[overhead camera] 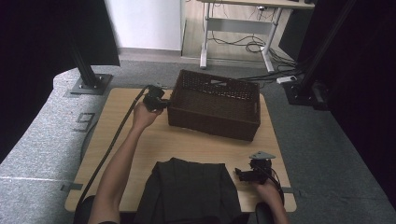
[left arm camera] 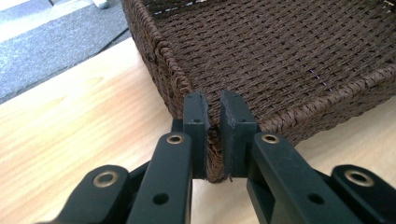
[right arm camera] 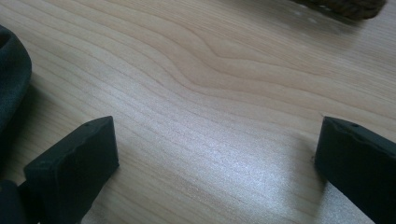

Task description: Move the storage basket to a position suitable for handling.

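At the far middle of the desk I see the brown woven basket, a rectangular tray with its long axis running left to right and skewed a little, so its right end sits nearer to me than its left. Its open top faces up and a handle slot shows in its right end wall. My left gripper is at the basket's near-left corner, its fingers clenched on the woven rim right at that corner, one finger inside the wall and one outside, as the left gripper view shows. The left arm stretches long from the near edge up the left side of the desk, forearm nearly straight, hand wrapped round the gripper body and pointing right toward the basket. My right gripper rests low near the desk's near-right corner, pointing left, with its grey plate on top; its fingers stand released, wide apart over bare wood. A dark folded cloth lies at the near middle edge, just left of the right gripper.
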